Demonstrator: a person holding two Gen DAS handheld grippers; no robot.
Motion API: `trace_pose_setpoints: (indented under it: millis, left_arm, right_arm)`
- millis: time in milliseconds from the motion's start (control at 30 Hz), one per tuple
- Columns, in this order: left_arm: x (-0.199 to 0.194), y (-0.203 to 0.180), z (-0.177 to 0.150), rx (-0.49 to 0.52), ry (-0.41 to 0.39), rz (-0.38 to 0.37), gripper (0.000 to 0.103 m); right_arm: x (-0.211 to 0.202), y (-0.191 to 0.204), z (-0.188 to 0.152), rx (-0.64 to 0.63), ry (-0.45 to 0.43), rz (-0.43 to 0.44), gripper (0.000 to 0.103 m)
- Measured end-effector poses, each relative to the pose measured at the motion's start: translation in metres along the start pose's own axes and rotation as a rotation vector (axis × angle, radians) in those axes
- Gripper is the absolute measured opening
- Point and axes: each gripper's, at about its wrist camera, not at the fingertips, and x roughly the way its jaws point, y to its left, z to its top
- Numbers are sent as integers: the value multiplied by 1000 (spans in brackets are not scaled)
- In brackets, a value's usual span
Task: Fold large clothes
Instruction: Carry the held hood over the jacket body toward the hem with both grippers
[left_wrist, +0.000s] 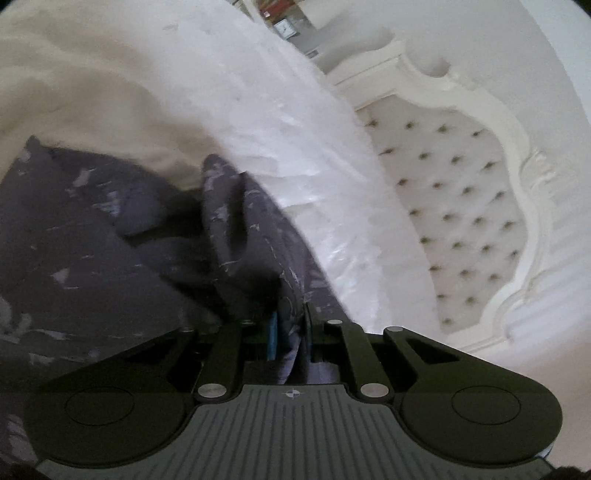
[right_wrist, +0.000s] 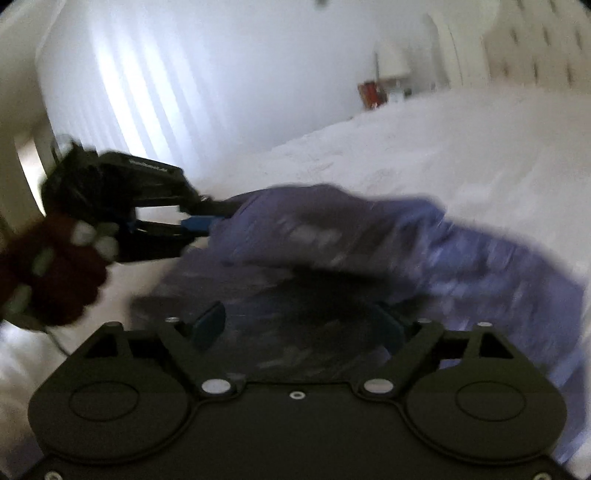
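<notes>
A large dark purple patterned garment (left_wrist: 110, 251) lies crumpled on a white bed (left_wrist: 288, 122). My left gripper (left_wrist: 290, 332) is shut on a fold of this garment, with cloth pinched between its blue pads. In the right wrist view the garment (right_wrist: 369, 236) is blurred and spread across the bed (right_wrist: 443, 140). My left gripper (right_wrist: 201, 221) shows there at the left, clamped on the garment's edge. My right gripper (right_wrist: 299, 325) is open, its two blue pads wide apart just over the dark cloth, holding nothing.
A white tufted headboard (left_wrist: 461, 206) with a carved frame stands at the right of the left wrist view. A gloved hand (right_wrist: 55, 269) holds the left gripper. A red object (right_wrist: 369, 94) and a white lamp stand beyond the bed by a striped wall (right_wrist: 147, 92).
</notes>
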Motion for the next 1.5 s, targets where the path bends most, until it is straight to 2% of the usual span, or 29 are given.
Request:
trace_pose_setpoints:
  millis: [33,133,233,300,400,467,600,667,767,833,900,967,1000,1033,1133,1167,1333,1400,1433,1467,1500]
  left_arm:
    - [-1,-4,1,0,-5,-11,13]
    - [-7,-12,-1,12,-16,-35,13]
    - [-7,-16,-4,12,-11,-60,13]
    - [-9,-20,-5,18,-14,-68,13]
    - [-11,-24,-6,32,-14,-82,13]
    - [-15,-24,-12,57,-4,-93,13]
    - [-13,-16,-35,123,50,-86,13]
    - [-7,-9,-50,184,89,-36,13]
    - [4,7,-71,296,143,109,14]
    - [6,20,-78,332,154,161,16]
    - [0,28,-77,326,137,153,19]
    - [-7,32,-73,320,97,131,34]
    - [-12,34,-71,322,65,124,38]
    - [-15,31,-67,325,31,121,48]
    - [-17,31,-55,315,-30,109,64]
    - [-14,33,-53,307,-34,109,66]
    - [12,39,-53,242,0,113,66]
    - [23,41,-53,215,21,88,63]
    - [24,41,-51,209,20,62,32]
    - [22,38,-49,214,12,61,4]
    - [20,32,-48,230,5,79,4]
  right_arm:
    - [-1,-5,-1,59,4,43,95]
    - [4,-27,-1,265,-16,130,96]
    - [22,-64,5,538,-39,227,96]
    - [37,-87,9,663,-41,231,96]
    - [57,-117,21,791,-44,194,95]
    - [54,-120,42,744,-91,122,92]
    - [30,-100,74,490,-193,-18,93]
    - [30,-94,72,452,-126,-74,93]
    - [38,-87,55,404,20,-163,93]
    - [32,-82,38,385,41,-162,92]
    - [17,-78,29,384,20,-153,92]
    - [6,-69,18,391,-10,-132,93]
    - [3,-66,16,393,-17,-122,93]
    - [-1,-63,14,396,-19,-112,93]
    - [-6,-53,6,379,-18,-103,93]
    - [-5,-50,5,364,-16,-103,93]
    - [6,-44,2,373,-20,-83,93]
    - [13,-41,4,360,-22,-81,84]
    - [17,-39,6,353,-20,-81,65]
    - [21,-36,9,334,-9,-100,39]
    - [21,-31,10,310,-2,-124,24]
